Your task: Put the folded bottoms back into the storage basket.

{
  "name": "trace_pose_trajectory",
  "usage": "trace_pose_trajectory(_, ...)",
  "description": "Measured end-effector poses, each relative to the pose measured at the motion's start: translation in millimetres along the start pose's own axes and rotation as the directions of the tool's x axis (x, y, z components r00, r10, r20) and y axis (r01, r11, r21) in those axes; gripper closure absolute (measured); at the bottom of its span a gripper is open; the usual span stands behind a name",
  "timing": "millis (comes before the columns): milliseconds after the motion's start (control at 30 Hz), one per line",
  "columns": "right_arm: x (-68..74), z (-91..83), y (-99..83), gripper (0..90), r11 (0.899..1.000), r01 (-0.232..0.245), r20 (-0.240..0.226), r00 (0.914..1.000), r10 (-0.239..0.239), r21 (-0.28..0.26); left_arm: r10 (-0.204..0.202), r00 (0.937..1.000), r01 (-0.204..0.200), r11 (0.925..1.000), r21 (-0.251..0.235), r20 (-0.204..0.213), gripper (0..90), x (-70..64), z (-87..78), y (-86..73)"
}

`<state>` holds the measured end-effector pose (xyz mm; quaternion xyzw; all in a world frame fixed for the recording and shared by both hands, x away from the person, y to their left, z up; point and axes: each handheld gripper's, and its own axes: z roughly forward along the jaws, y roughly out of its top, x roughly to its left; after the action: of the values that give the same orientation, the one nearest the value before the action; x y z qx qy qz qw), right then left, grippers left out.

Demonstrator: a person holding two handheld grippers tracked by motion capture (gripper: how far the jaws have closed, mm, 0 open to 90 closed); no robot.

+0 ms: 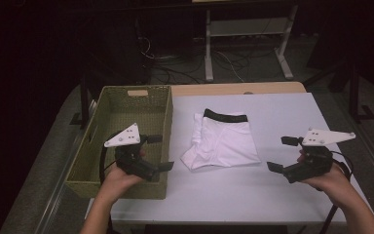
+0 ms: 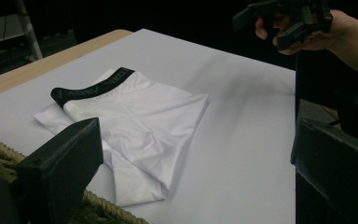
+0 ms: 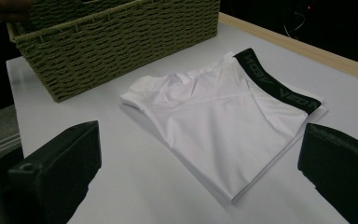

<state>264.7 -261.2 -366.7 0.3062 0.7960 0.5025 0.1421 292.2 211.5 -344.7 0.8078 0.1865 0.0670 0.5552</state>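
Note:
Folded white underwear with a black waistband (image 1: 224,140) lies flat in the middle of the white table (image 1: 282,112). Left of it stands a green woven basket (image 1: 108,122). My left gripper (image 1: 158,152) hovers over the basket's right part, open, jaws pointing toward the garment (image 2: 140,121). My right gripper (image 1: 281,153) is held above the table's right side, open and holding nothing, also facing the garment (image 3: 219,116). In the left gripper view the right gripper (image 2: 265,23) shows at the top right. The basket (image 3: 112,42) fills the upper left of the right gripper view.
The table's wooden far edge (image 1: 238,88) runs behind the white sheet. Beyond it on the dark floor stand a white metal frame (image 1: 246,39) and loose cables (image 1: 185,68). Bare white surface lies between the garment and the right gripper.

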Motion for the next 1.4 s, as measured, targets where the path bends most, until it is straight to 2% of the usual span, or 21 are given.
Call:
trace_pose_trajectory(267, 0.6, 0.4, 0.4, 0.0, 1.000, 0.005, -0.007, 1.0000, -0.005, -0.002, 0.009, 1.0000, -0.009, 0.9999, -0.011, -0.003, 2.1, -0.9, -1.4, -0.4)
trace_pose_trajectory(400, 0.3, 0.1, 0.4, 0.0, 1.000, 0.006, -0.011, 0.9999, -0.006, -0.010, -0.007, 1.0000, 0.007, 0.9999, -0.009, -0.006, 2.1, 0.2, -1.0, -0.5)
trace_pose_trajectory(733, -2.4, 3.8, -2.6, 0.0, 1.000, -0.015, -0.006, 0.9999, 0.015, 0.000, -0.009, 1.0000, 0.008, 0.9997, -0.021, -0.001, 2.1, 0.5, -2.4, -1.1)
trace_pose_trajectory(1400, 2.4, 6.7, -3.3, 0.0, 1.000, 0.008, -0.004, 1.0000, -0.008, 0.009, -0.011, 0.9999, 0.011, 0.9998, -0.016, -0.005, 2.1, 0.3, -1.9, -0.9)
